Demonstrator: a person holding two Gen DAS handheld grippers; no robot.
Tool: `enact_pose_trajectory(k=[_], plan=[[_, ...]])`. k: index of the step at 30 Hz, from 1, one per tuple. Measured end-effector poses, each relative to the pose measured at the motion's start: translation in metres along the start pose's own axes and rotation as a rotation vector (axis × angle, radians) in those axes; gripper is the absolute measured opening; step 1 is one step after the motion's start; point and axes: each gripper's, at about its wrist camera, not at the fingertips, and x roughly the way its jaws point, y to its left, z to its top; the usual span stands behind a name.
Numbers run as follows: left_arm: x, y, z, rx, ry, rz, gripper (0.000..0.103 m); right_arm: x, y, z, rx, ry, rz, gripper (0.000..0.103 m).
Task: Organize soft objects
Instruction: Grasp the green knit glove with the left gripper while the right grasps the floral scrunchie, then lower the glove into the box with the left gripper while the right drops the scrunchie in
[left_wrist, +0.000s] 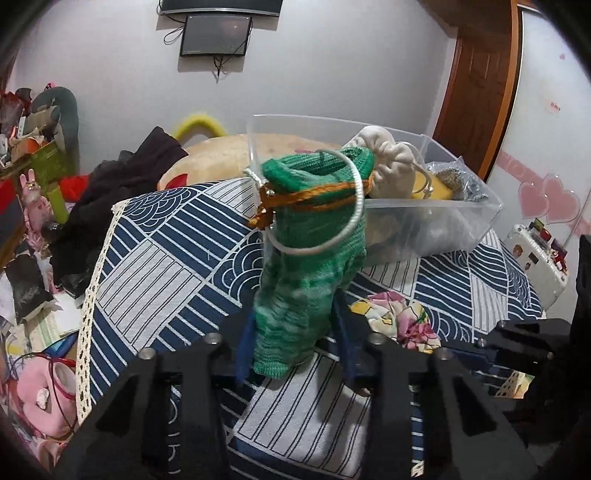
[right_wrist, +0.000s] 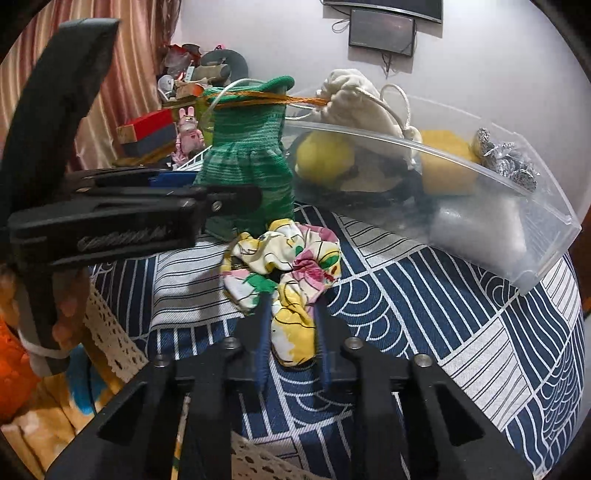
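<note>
My left gripper (left_wrist: 295, 325) is shut on a green knitted pouch (left_wrist: 310, 258) with an orange cord and a white loop, held upright just in front of the clear plastic bin (left_wrist: 476, 221). The pouch also shows in the right wrist view (right_wrist: 247, 166), with the left gripper (right_wrist: 229, 199) at its base. My right gripper (right_wrist: 291, 321) is shut on a floral scrunchie (right_wrist: 291, 266) that lies on the blue-and-white patterned cloth (right_wrist: 424, 302). The scrunchie shows in the left wrist view (left_wrist: 399, 317) too. The bin (right_wrist: 554, 221) holds a cream drawstring bag (right_wrist: 354, 99), yellow soft things and silver pieces.
The cloth covers a raised surface with a lace edge (left_wrist: 88, 302). Clutter, a pink plush (left_wrist: 33, 387) and dark clothing (left_wrist: 110, 199) lie to the left. A white suitcase (left_wrist: 535, 258) stands at the right. A wall and screen are behind.
</note>
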Motion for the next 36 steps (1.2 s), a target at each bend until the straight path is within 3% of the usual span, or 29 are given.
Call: enact_pose_trajectory(k=[2, 5, 14, 21, 28, 33, 36], plan=[[-0.002, -0.002, -0.001, 0.004, 0.001, -0.011, 0.022, -0.004, -0.002, -0.002, 0.007, -0.009, -0.005, 0.013], [-0.007, -0.004, -0.002, 0.006, -0.007, -0.015, 0.019, -0.008, -0.006, -0.001, 0.025, -0.028, -0.018, 0.012], [-0.04, -0.019, 0.013, 0.029, -0.093, -0.043, 0.018, -0.048, -0.032, 0.001, 0.111, -0.135, -0.075, 0.012], [-0.051, -0.024, 0.041, 0.036, -0.181, 0.003, 0.018, -0.077, -0.045, 0.014, 0.148, -0.248, -0.138, 0.012], [-0.029, -0.015, 0.066, 0.002, -0.172, 0.049, 0.018, -0.079, -0.057, 0.032, 0.182, -0.307, -0.188, 0.012], [-0.004, -0.006, 0.079, -0.04, -0.12, 0.018, 0.018, -0.07, -0.067, 0.045, 0.208, -0.307, -0.175, 0.012], [0.011, -0.008, 0.081, -0.015, -0.104, 0.042, 0.018, -0.057, -0.069, 0.054, 0.215, -0.286, -0.155, 0.012]])
